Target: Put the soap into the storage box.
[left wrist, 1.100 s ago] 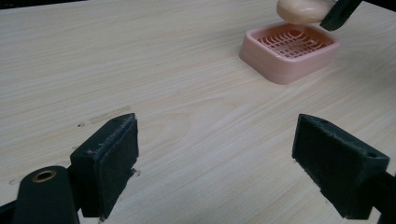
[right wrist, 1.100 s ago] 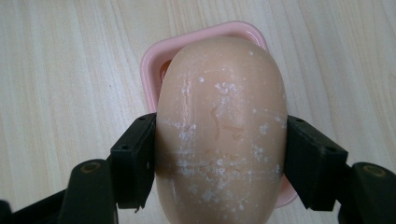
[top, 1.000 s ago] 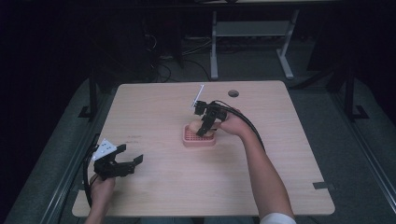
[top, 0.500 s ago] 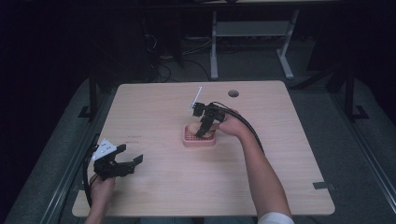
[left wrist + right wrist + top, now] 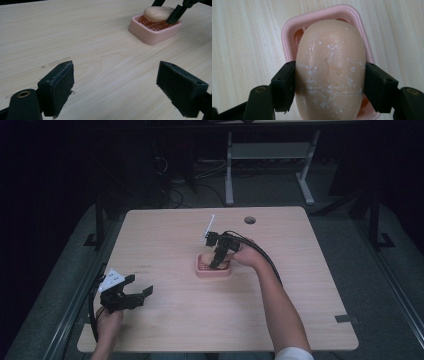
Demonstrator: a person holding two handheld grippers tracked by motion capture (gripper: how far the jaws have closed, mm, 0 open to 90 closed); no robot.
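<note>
Gripping the pale oval soap bar (image 5: 329,67) across its width with the right gripper (image 5: 329,87), fingers closed against both sides, directly over the pink ribbed plastic soap dish (image 5: 289,27). Keeping the bar level and centred, squeezing gently against slipping. Resting the left gripper (image 5: 131,292) wide open and empty over the light wooden bench (image 5: 165,240).

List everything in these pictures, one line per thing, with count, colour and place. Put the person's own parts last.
table: one, light wood, under everything, with a round hole near its far edge.
soap dish: one, pink, ridged inside, near the table's middle.
soap bar: one, pale beige with white flecks, over the dish, between the right gripper's jaws.
desk frame: one, grey metal, on the floor beyond the table.
cables: several, dark, on the floor beyond the table.
left gripper: one, black, jaws wide apart and empty, near the table's near left corner.
right gripper: one, black, closed on the soap bar's sides.
forearms: two, coming in from the near edge.
</note>
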